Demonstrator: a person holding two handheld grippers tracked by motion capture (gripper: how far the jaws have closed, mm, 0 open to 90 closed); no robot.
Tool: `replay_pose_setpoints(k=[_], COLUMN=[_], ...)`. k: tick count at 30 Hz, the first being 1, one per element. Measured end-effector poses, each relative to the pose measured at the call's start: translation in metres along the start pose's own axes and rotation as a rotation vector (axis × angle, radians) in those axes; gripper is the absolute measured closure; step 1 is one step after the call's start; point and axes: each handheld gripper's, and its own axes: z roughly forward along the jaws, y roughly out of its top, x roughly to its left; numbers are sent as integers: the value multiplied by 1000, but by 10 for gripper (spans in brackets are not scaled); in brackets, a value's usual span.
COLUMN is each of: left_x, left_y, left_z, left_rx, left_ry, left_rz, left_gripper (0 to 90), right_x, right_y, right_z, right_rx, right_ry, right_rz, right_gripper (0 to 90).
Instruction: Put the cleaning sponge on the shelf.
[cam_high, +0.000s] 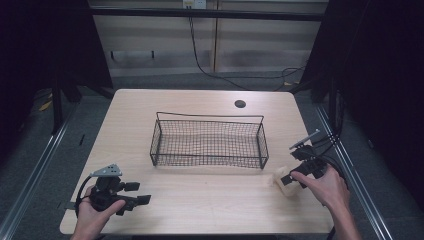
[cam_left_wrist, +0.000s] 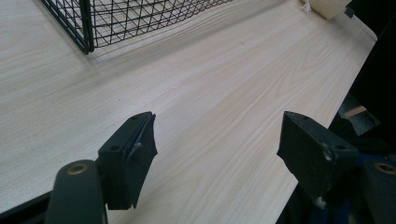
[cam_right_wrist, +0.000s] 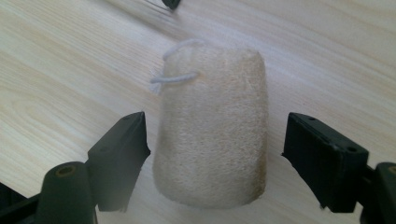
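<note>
A beige loofah sponge (cam_right_wrist: 212, 126) with a white string loop lies on the wooden table (cam_high: 210, 200). My right gripper (cam_right_wrist: 215, 158) stands open around it, one jaw on each side, neither touching. In the high view the loofah (cam_high: 281, 179) rests near the table's right front, with the right gripper (cam_high: 292, 178) at it. A black wire basket (cam_high: 209, 141) stands in the middle of the table with nothing inside. My left gripper (cam_high: 141, 193) is open near the front left corner, holding nothing; the left gripper view shows bare wood between the jaws of the left gripper (cam_left_wrist: 217, 149).
A round cable hole (cam_high: 240, 104) sits at the table's back right. The basket's corner (cam_left_wrist: 86, 28) is ahead of my left gripper. The table's right edge and a metal rail (cam_high: 350, 170) lie close to my right hand.
</note>
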Motion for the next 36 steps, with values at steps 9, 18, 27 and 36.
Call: replay_pose_setpoints(k=[9, 18, 27, 36], left_x=[0, 0, -1, 0], left_y=[0, 0, 0, 0], left_z=[1, 1, 2, 1], left_rx=[5, 6, 12, 12], left_ry=[1, -1, -5, -4], left_rz=[0, 0, 1, 0], left_gripper=[271, 271, 271, 271], right_x=[-8, -6, -4, 0], right_y=[-3, 0, 4, 8], right_z=[11, 15, 15, 16], right_rx=[40, 69, 111, 144], right_ry=[31, 44, 34, 15], right_rz=[29, 23, 23, 1], right_gripper=[226, 258, 262, 261])
